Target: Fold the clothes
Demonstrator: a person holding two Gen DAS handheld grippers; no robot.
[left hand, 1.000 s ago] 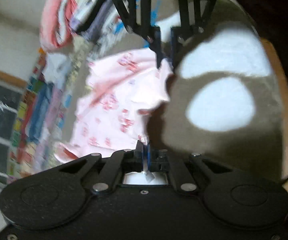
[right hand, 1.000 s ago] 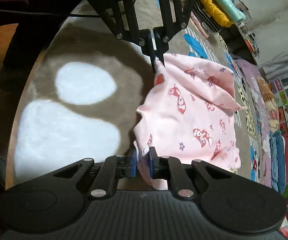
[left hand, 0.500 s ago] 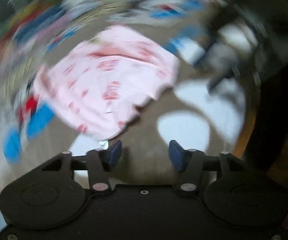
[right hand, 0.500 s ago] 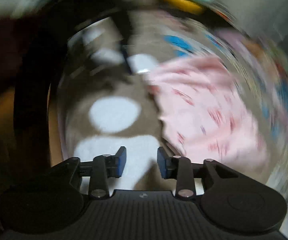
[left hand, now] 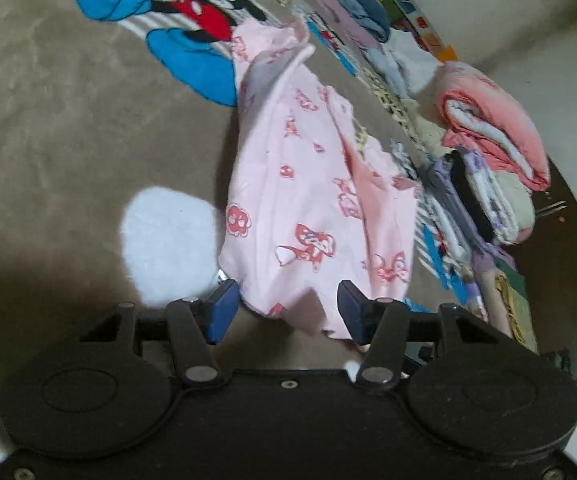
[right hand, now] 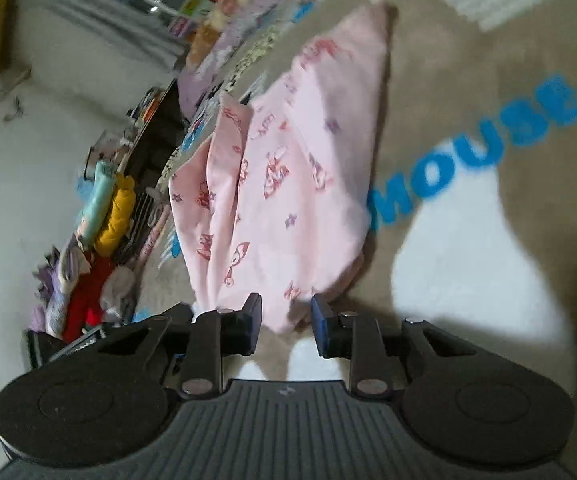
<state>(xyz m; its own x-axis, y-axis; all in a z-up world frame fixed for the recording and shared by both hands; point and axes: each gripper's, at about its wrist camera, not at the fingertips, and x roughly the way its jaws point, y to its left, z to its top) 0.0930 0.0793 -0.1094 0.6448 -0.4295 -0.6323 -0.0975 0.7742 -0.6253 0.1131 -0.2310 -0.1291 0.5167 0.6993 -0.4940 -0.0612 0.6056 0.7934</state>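
Two grippers are hovering over one pink garment [left hand: 312, 184], which is lying crumpled on a brown cartoon-print rug [left hand: 68, 128]. From the left wrist view, the left gripper [left hand: 284, 312] is standing with its blue-padded jaws wide apart, the near hem of the garment lying between and just beyond them; nothing is being pinched. The garment, printed with red bows and small flowers, is stretching away from the gripper toward the mouse figure [left hand: 196, 8] woven into the rug, with one edge folded up into a ridge at the far end. A white patch [left hand: 168, 236] on the rug is lying just beside the cloth. To the other side, a stack of folded textiles [left hand: 484, 160] topped by a coral quilt is resting near the rug's edge.

From the right wrist view, the right gripper [right hand: 284, 326] is likewise holding its jaws apart, framing the garment's nearest corner; whether either pad is touching the cloth cannot be told, as the picture is somewhat blurred. Blue lettering [right hand: 476, 156] on the rug is running beside the garment. A row of mixed clothing and toys [right hand: 100, 236] is lining the wall side.
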